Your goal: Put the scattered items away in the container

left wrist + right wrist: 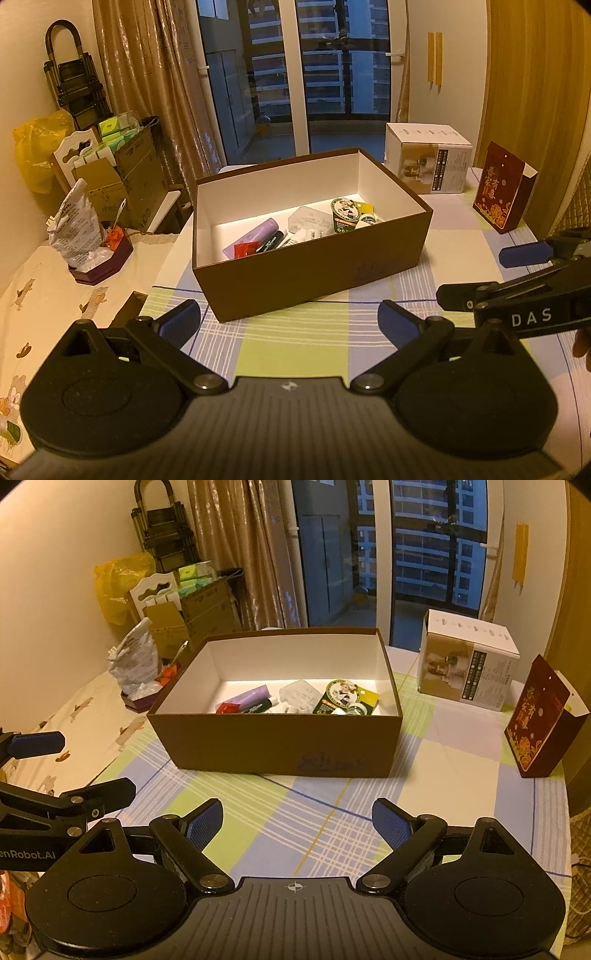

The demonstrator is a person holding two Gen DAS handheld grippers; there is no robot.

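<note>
An open brown box (314, 273) (273, 746) with a white inside stands in the middle of the checked tablecloth. Inside lie a purple tube (255, 234) (249, 696), a black marker (271, 242), a red packet (245, 249) (227, 708), a clear plastic case (308, 219) (299, 694), a green round tin (343, 216) (338, 698) and small bottles. My left gripper (290, 325) is open and empty, short of the box's near wall. My right gripper (297, 825) is also open and empty, in front of the box. The left view shows the right gripper's fingers (524, 254) at its right edge.
A white carton (430, 158) (467, 664) and a dark red gift box (504, 188) (541, 720) stand on the table at the right. On the left, a purple tray (101, 264) holds a crumpled bag. Cardboard boxes, a chair and a curtain stand behind.
</note>
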